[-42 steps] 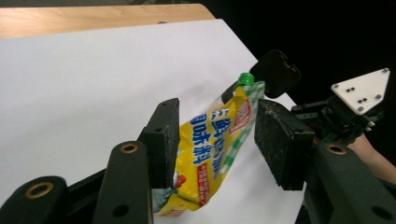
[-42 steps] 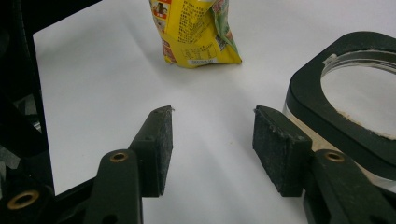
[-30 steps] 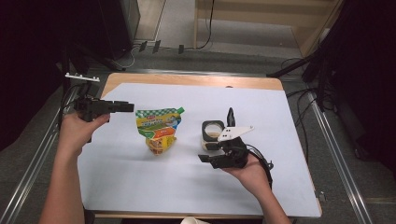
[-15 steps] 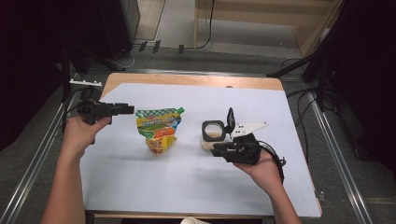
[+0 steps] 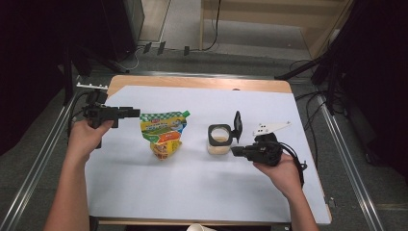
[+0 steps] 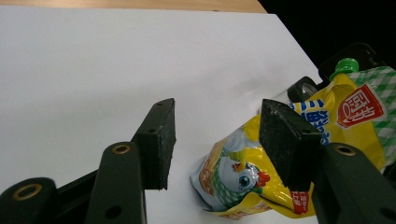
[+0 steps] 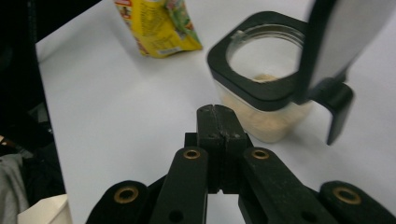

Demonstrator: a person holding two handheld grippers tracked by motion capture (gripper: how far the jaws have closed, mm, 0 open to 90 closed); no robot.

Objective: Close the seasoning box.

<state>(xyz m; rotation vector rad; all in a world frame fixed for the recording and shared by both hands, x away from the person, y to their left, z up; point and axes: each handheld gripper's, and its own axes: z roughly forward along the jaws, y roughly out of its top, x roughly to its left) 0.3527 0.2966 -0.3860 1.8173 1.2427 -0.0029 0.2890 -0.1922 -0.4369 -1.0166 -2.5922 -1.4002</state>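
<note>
From my seat at the remote station I see my left forearm coming in along the left side of the bench [image 5: 298,192], the wrist level and the hand wrapped round the left tool [image 5: 135,113], which points sideways toward the pouch [image 5: 164,136] and stops just short of its upper left corner. Its jaws stand partly apart with nothing between them; they have just opened a little further, and in the left gripper view the pouch lies beyond and to the right of the right-hand pad [image 6: 285,140], not touched. My right forearm rises from the bottom edge on the other side of the pouch, the hand cupped under the right tool [image 5: 234,151], which points back toward the pouch and sits just beside the jar [image 5: 219,140]. Its jaws have just been closing and now meet pad to pad, holding nothing; in the right gripper view the tips rest close to the jar's lower wall, and I cannot tell whether they touch it. The jar stands upright a short way to the right of the pouch, its black hinged lid [image 5: 237,126] flipped up and pale powder in the bottom. The pouch is yellow with a green checked band, a green screw cap [image 6: 346,65], a cartoon chicken and red and blue East Asian characters that I cannot read clearly.
</note>
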